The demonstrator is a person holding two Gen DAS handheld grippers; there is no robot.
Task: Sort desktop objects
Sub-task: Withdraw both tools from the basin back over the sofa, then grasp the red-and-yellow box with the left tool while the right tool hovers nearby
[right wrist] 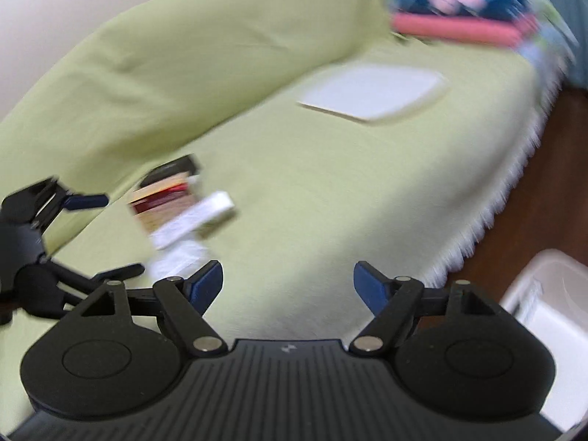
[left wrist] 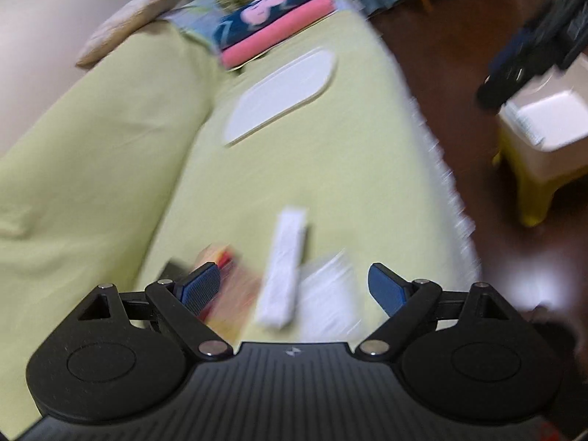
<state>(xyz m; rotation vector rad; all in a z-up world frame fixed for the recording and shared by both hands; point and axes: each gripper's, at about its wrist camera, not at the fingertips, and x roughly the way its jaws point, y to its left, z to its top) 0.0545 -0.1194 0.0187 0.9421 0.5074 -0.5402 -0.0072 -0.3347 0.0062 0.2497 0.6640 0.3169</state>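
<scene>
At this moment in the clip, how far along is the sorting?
Barely begun, as far as the blurred frames show. Done: nothing visibly; the white tray on the green cover looks bare. In hand: nothing; the left gripper and right gripper are both open and empty. Left: the white remote, the red and yellow box and the white packet lie clustered together.

Matt green cloth covers the sofa, fringed white at its edge. The white tray looks smooth plastic (blurred), the floor glossy dark wood.
</scene>
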